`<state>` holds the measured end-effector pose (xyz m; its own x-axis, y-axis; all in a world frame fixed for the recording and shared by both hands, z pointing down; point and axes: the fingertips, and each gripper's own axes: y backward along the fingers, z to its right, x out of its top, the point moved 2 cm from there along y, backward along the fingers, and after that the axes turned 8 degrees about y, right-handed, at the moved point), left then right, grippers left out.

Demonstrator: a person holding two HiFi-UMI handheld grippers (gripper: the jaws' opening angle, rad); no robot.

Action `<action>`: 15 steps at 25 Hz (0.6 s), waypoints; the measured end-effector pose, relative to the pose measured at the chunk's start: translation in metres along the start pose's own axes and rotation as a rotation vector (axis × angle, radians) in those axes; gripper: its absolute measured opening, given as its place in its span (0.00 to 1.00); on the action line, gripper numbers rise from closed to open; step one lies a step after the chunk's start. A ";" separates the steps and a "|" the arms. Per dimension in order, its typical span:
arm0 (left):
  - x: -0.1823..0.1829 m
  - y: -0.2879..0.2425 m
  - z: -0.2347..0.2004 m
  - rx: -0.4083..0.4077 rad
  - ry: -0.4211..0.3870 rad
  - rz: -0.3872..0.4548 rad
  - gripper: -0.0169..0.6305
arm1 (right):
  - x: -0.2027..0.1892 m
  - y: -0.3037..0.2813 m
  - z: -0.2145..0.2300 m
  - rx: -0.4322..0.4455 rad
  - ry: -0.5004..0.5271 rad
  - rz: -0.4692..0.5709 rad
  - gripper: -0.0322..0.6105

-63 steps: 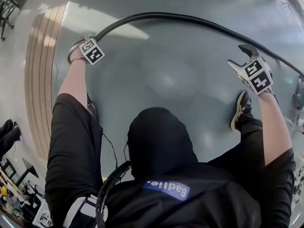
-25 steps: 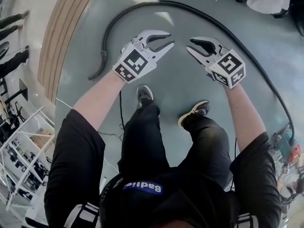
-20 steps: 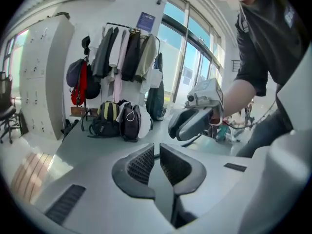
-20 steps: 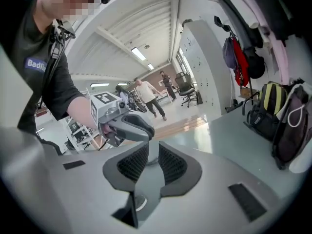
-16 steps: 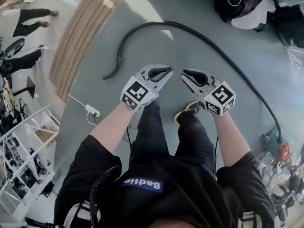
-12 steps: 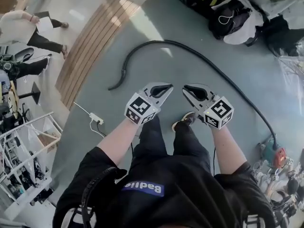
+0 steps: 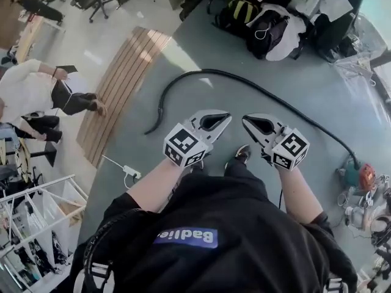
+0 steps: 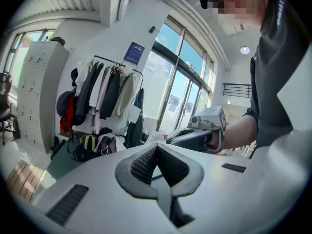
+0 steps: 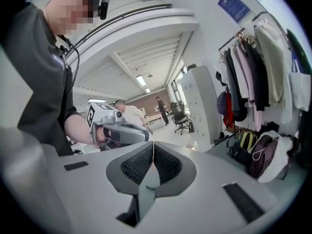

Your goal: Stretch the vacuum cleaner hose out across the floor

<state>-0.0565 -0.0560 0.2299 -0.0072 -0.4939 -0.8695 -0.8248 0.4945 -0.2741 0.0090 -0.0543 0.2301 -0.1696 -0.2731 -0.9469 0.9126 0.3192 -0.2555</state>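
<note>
The black vacuum hose (image 7: 201,72) lies on the grey floor in a long arc, its free end near the wooden strip and its other end at the vacuum cleaner (image 7: 358,176) at right. Neither gripper touches it. In the head view my left gripper (image 7: 228,117) and right gripper (image 7: 245,119) are held side by side well above the floor, tips pointing at each other. In the left gripper view the left gripper (image 8: 157,146) has its pads together, holding nothing. The right gripper (image 9: 153,145) is closing, its pads meeting with nothing between them.
Bags and clothes (image 7: 269,23) are piled at the far edge under a coat rack (image 8: 102,96). A wooden floor strip (image 7: 122,84) runs at left, with a white power strip (image 7: 130,174) beside it. A seated person (image 7: 36,90) is at far left. My shoes (image 7: 242,154) stand below the grippers.
The view has lifted higher over the floor, so the hose looks smaller and farther. Both grippers' jaws, open a second ago, have come together.
</note>
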 end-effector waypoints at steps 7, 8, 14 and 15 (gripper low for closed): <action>0.002 0.064 0.064 -0.109 -0.065 -0.016 0.04 | 0.039 0.020 -0.102 -0.111 -0.002 0.113 0.06; 0.002 0.069 0.073 -0.120 -0.068 -0.017 0.04 | 0.040 0.024 -0.113 -0.116 0.001 0.117 0.06; 0.012 0.077 0.116 -0.132 -0.090 0.013 0.04 | 0.050 0.052 -0.151 -0.114 -0.013 0.181 0.06; 0.011 0.077 0.122 -0.129 -0.078 0.016 0.04 | 0.048 0.056 -0.154 -0.113 -0.018 0.180 0.06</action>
<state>-0.0509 0.0641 0.1495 0.0188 -0.4272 -0.9040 -0.8907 0.4036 -0.2092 -0.0055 0.0905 0.1406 0.0001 -0.2187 -0.9758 0.8799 0.4637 -0.1039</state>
